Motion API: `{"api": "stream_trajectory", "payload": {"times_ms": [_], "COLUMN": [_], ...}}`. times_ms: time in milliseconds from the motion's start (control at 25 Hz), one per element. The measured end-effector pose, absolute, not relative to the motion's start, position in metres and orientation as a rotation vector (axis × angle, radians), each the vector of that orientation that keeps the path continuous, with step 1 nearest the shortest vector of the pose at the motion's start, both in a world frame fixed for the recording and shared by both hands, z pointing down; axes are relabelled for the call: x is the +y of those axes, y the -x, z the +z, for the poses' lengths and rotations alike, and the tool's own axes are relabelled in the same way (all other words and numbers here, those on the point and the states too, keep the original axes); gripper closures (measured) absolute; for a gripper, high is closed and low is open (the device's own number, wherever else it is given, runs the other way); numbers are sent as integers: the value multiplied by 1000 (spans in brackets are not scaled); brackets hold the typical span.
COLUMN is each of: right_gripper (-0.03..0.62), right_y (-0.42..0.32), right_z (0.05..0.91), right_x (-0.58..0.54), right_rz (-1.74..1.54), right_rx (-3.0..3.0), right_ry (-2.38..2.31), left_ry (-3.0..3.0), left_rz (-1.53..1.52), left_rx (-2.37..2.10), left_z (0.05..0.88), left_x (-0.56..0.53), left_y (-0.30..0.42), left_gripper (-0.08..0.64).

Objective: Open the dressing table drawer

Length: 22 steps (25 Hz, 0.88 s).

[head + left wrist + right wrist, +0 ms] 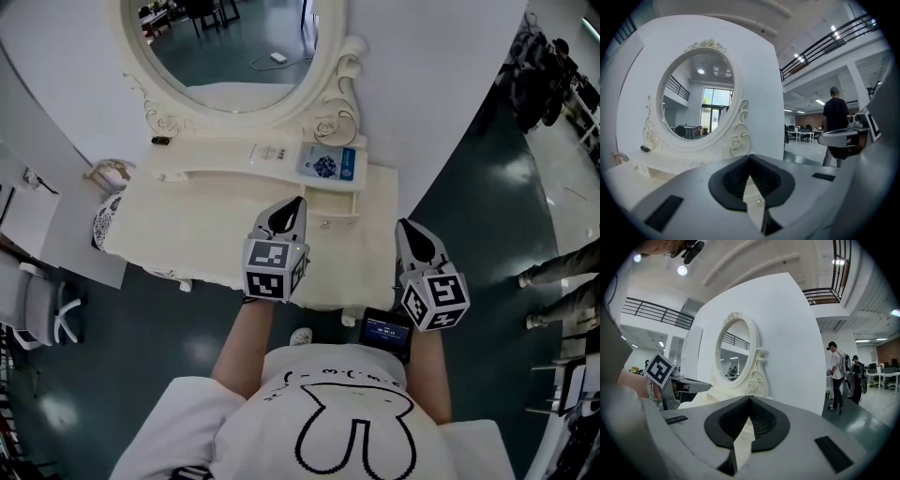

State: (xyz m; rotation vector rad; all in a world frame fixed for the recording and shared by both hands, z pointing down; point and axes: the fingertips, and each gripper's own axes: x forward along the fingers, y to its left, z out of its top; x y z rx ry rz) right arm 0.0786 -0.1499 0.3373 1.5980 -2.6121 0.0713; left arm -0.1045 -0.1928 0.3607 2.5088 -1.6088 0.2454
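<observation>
The cream tabletop (187,220) lies bare across the frame's centre-left; the oval carved mirror (234,56) and a blue-and-white flat box (328,167) block the upper centre.

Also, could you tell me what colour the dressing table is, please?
The dressing table is cream, clearest in the head view.

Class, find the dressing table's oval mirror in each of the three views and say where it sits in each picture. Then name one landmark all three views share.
Head view: oval mirror at the top, left of centre, cut off by the upper edge.
Left gripper view: mirror left of centre, facing the camera.
Right gripper view: mirror just left of centre, narrow, seen at a slant.
Shared landmark: the carved scroll low on the frame's right side.
</observation>
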Motion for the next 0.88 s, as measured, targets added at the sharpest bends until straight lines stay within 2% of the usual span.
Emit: {"api": "stream_trajectory", "payload": {"times_ms": [880], "right_gripper": [580], "right_y": [-59], "right_z": [319], "right_x": [-175], "right_rz": [-43], "right_rx": [-2608], "right_ry": [-1573], "left_ry": [-2576], "left_rz": [140], "left_rx": [-1618], "left_z": [335], "left_x": [-214], "left_y": [111], "left_gripper": [557]}}
